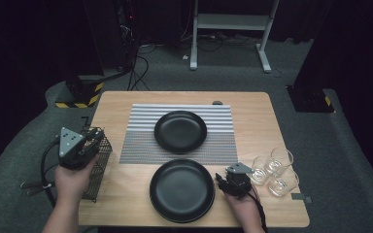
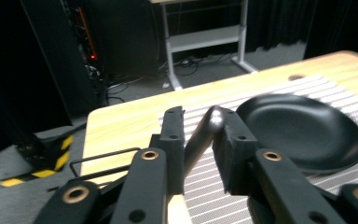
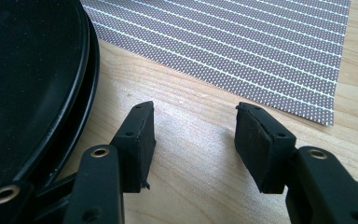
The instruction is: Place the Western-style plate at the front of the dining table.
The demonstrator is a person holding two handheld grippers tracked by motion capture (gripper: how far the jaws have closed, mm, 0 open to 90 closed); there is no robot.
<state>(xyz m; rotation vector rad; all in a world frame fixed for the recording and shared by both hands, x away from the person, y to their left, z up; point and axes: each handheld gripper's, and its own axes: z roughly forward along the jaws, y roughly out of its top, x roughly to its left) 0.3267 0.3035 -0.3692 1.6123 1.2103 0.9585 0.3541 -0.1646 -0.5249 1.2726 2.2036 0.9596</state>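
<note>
**Handle caught at the basket**

Now the right gripper [image 3: 193,144] rests open and empty on the wood beside the near plate [image 1: 182,190], out of the way. Farther left, the left gripper [image 2: 200,140] pinches a metal handle [image 2: 200,135] above the wire basket [image 1: 97,162], likely lifting cutlery for the far plate [image 1: 180,131] on the mat [image 1: 223,127].

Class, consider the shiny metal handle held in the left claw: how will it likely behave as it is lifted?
The metal handle looks smooth and glossy, so it may slip or pivot between the left claw pads. It appears rigid, unlikely to bend. Its rounded shaft could roll if released on the table.
</note>
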